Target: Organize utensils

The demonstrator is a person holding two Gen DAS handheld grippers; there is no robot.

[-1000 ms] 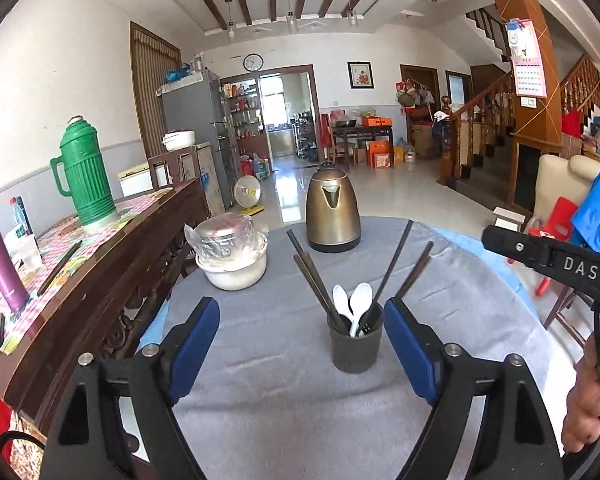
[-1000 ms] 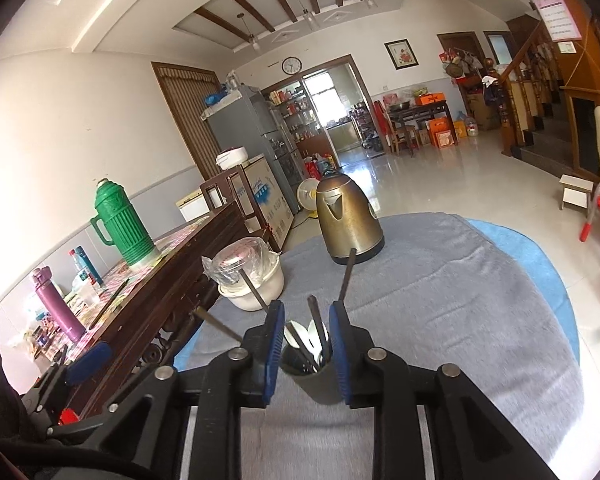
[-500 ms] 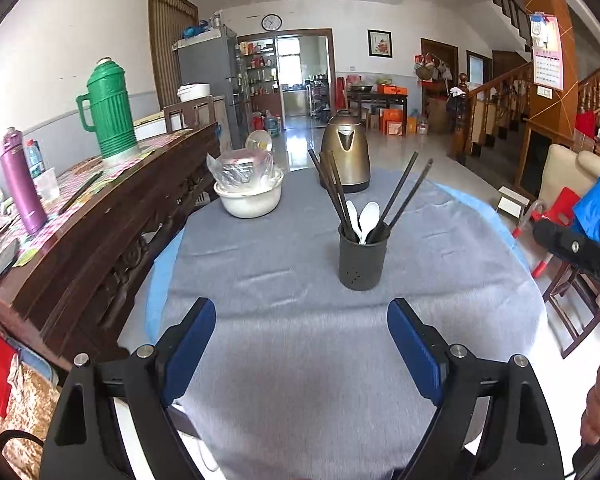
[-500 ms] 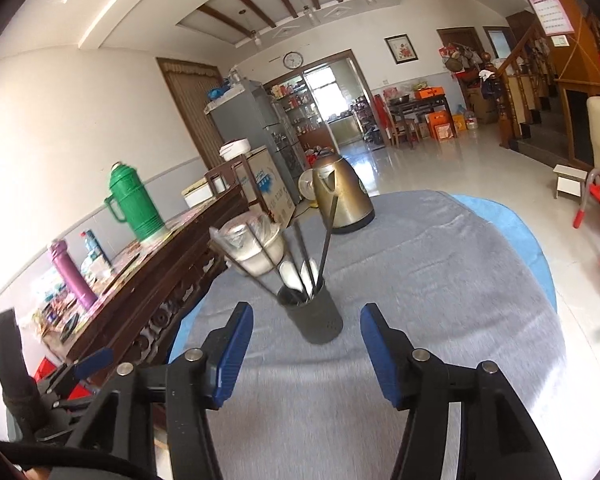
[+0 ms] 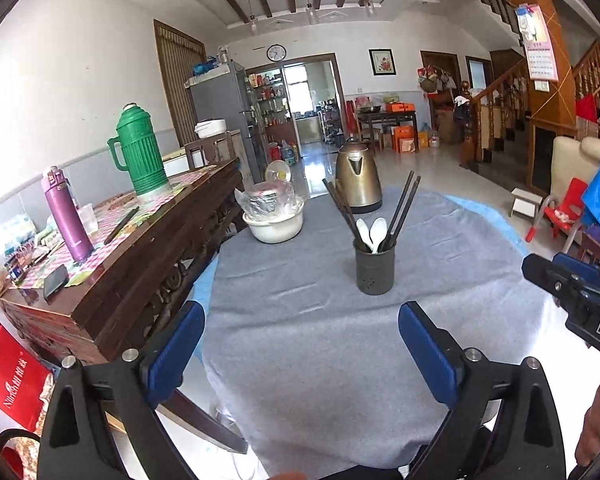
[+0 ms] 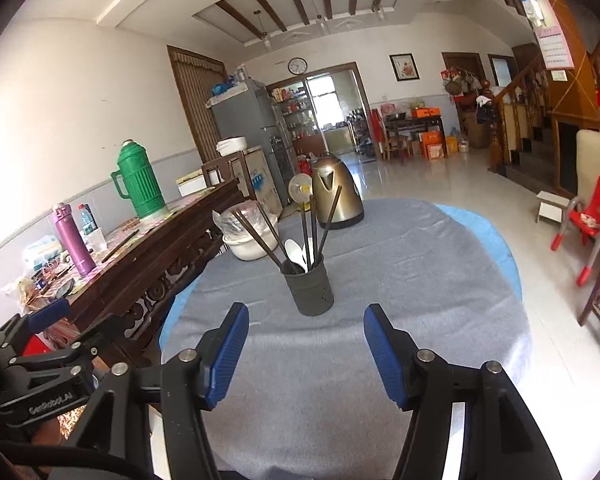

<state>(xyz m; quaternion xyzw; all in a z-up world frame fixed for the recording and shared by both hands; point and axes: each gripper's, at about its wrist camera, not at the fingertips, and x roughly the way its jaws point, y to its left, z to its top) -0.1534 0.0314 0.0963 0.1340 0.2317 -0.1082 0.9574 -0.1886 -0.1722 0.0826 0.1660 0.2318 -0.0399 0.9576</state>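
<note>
Grey cloth (image 5: 300, 340) covers the round table, and a dark holder cup (image 5: 375, 266) stands upright on it, near the middle. Inside the holder cup are dark chopsticks (image 5: 404, 210) that lean out to both sides, and two white spoons (image 5: 374, 230) with their round ends up.

Behind the holder cup sits a gold kettle (image 5: 358, 180). Behind it and to the left is a white bowl (image 5: 274, 226) with a clear bag over the things inside. Far off to the left of the holder cup, on a brown wooden sideboard (image 5: 132, 264), stand a green flask (image 5: 138, 150) and a purple bottle (image 5: 66, 216).

On the near side of the holder cup, the left gripper (image 5: 300, 350) has its blue pads spread wide and opening more, with nothing between them. The right gripper (image 6: 306, 354) is also spreading, with only cloth between its pads. Both are well apart from the holder cup.
</note>
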